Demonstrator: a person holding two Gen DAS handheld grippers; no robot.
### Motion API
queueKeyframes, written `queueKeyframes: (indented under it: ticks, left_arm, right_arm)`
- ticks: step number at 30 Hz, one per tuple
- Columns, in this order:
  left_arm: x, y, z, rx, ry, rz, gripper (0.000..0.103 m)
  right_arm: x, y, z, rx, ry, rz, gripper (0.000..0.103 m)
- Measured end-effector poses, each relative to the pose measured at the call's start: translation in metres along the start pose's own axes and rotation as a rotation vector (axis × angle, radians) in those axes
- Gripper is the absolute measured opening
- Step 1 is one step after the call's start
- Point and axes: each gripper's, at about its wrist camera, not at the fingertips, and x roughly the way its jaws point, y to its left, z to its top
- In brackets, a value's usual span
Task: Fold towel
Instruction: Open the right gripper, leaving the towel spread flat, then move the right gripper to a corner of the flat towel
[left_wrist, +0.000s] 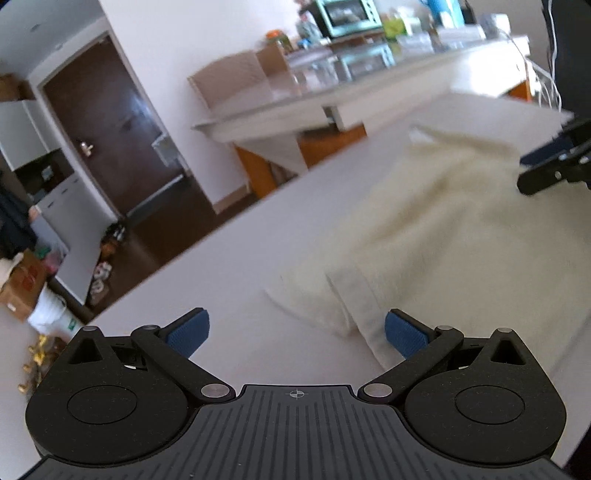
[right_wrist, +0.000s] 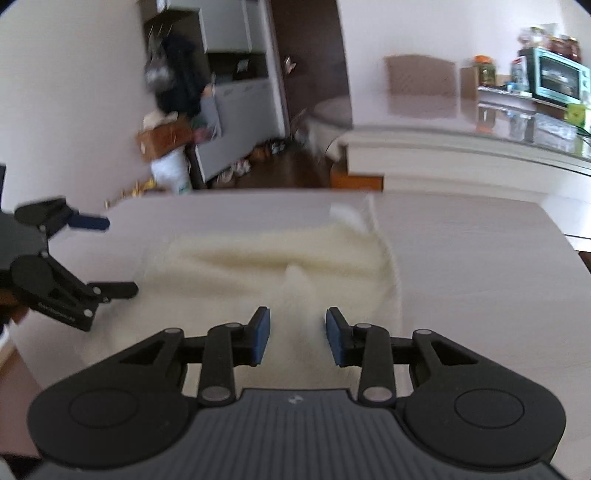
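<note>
A cream towel (left_wrist: 443, 229) lies rumpled on the pale table (left_wrist: 221, 280); it also shows in the right wrist view (right_wrist: 266, 266). My left gripper (left_wrist: 295, 334) is wide open, just above the towel's near hemmed corner. It shows at the left of the right wrist view (right_wrist: 107, 254), open, at the towel's left edge. My right gripper (right_wrist: 297, 338) is partly open over the towel's near edge, with a raised fold of cloth between its blue pads (right_wrist: 261, 338); the pads do not grip it. It shows at the right edge of the left wrist view (left_wrist: 532, 173).
The table's far edge (right_wrist: 258, 194) drops to a dark floor. Behind stands a long counter (right_wrist: 461, 147) with a teal oven (right_wrist: 557, 77) and jars. A brown door (left_wrist: 110, 133), boxes and bags lie at the room's far side.
</note>
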Motion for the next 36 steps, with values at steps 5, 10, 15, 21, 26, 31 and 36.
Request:
queueKeyframes:
  ticks: [5,10,15,21,26,31,36]
  left_arm:
    - [-0.023,0.000,-0.016,-0.016,0.034,-0.044,0.103]
    - [-0.041,0.004,-0.024,-0.057,0.041,-0.099,0.103]
    - [-0.031,0.028,-0.007,-0.116,-0.006,0.022,0.103]
    - [0.020,0.035,0.028,-0.119,-0.020,0.044,0.103]
    - [0.062,0.031,0.043,-0.075,0.019,0.035,0.103]
    - [0.080,0.031,0.047,-0.057,0.024,0.065,0.103]
    - [0.068,0.033,0.050,-0.084,0.007,0.080,0.103]
  right_arm:
    - [-0.014,0.010,-0.010,-0.071,0.046,0.002,0.042]
    - [-0.028,0.012,-0.013,-0.073,0.041,-0.016,0.043]
    - [-0.035,0.013,-0.012,-0.027,0.003,0.020,0.045]
    - [-0.031,0.010,-0.019,-0.010,0.020,0.030,0.045]
    - [-0.046,-0.001,-0.023,0.004,-0.018,0.046,0.048]
    - [-0.080,-0.016,-0.038,-0.066,-0.034,0.017,0.049]
    - [-0.106,-0.021,-0.060,-0.121,-0.010,0.004,0.051]
